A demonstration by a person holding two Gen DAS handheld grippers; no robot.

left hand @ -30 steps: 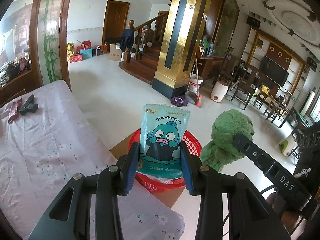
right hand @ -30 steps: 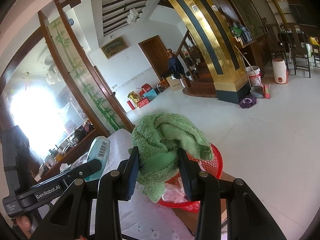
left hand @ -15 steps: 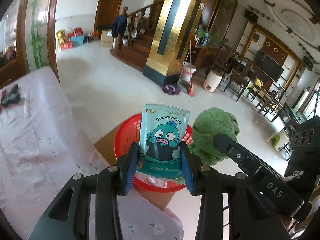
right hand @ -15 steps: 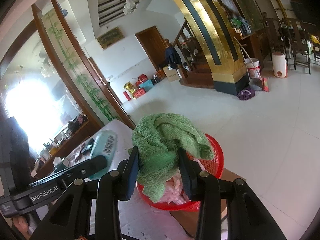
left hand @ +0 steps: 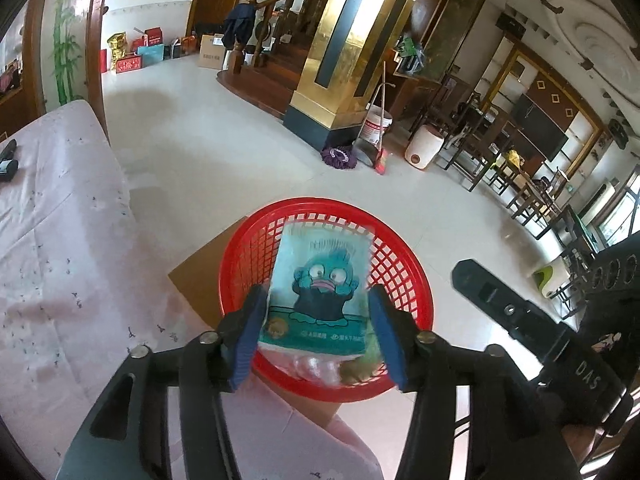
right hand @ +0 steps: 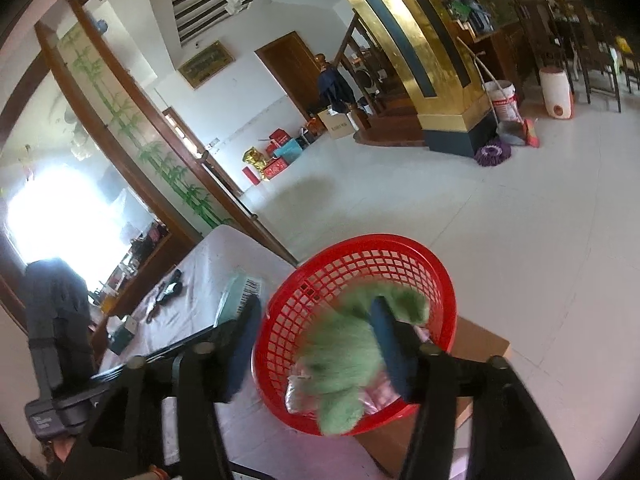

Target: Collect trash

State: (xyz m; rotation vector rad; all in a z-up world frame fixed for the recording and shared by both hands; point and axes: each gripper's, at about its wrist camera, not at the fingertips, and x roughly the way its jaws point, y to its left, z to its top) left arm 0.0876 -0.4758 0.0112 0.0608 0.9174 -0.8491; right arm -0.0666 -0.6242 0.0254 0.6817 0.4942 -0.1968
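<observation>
Opening over the red basket [left hand: 404,264], the left claw [left hand: 316,340] has the teal cartoon packet [left hand: 320,292] loose between its blue pads. The right claw [right hand: 316,344] is opening too, and the blurred green towel [right hand: 344,356] is slipping into that basket. The basket sits on a cardboard box [right hand: 480,344] just off the tabletop's [left hand: 60,240] corner.

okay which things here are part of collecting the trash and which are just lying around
Part of the job:
- red basket
- cartoon packet, between the opening left gripper jaws
- green cloth, dropping from the opening right gripper

Just lying about:
- mop head
- white bucket
- cardboard box
</observation>
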